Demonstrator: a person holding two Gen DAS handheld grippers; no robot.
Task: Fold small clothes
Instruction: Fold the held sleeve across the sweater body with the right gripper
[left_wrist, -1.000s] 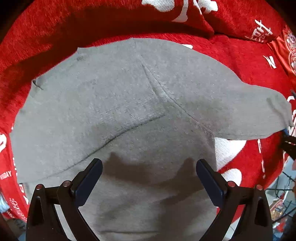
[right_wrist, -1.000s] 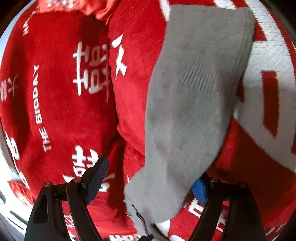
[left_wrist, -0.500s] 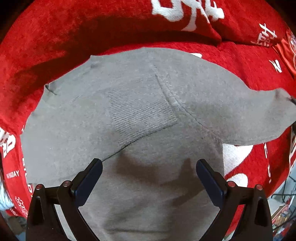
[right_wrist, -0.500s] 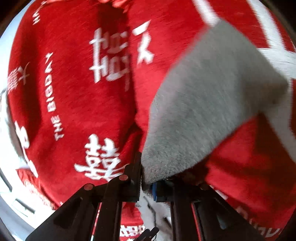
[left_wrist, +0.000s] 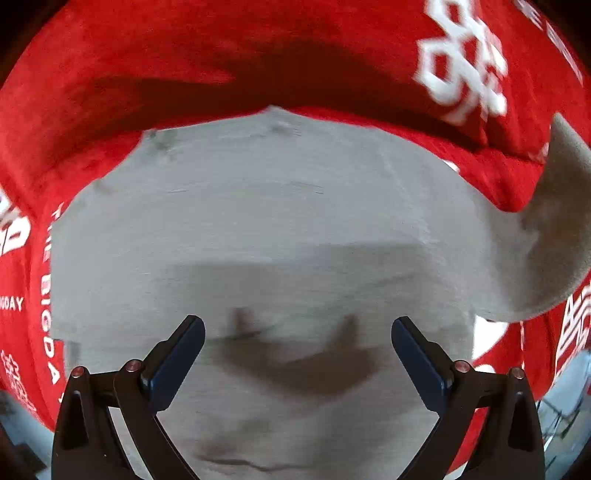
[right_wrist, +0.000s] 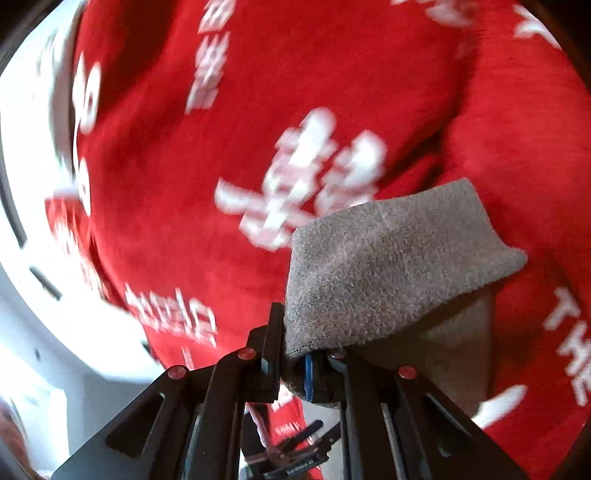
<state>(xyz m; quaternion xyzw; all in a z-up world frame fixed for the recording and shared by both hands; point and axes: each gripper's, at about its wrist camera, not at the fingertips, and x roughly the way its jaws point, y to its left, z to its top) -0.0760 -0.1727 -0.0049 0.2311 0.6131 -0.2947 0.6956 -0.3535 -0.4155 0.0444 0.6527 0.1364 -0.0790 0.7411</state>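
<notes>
Across the red blanket (left_wrist: 155, 77), your left gripper (left_wrist: 298, 360) hangs jaws spread above the grey garment (left_wrist: 266, 229), its near edge cut off. Its right end lifts, pinched in your right gripper (right_wrist: 295, 363), jaws having just closed; surroundings blur.

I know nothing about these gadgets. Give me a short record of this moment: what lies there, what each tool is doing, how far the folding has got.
Garment: grey knit garment, spread flat, one end lifted
Surface: red blanket with white lettering
Left gripper: jaws wide apart above the garment, gripping nothing
Right gripper: jaws shut on the garment's end, raised off the blanket
Sharpness: both views blurred
Progress: fold begun, lifted end not yet laid down
</notes>
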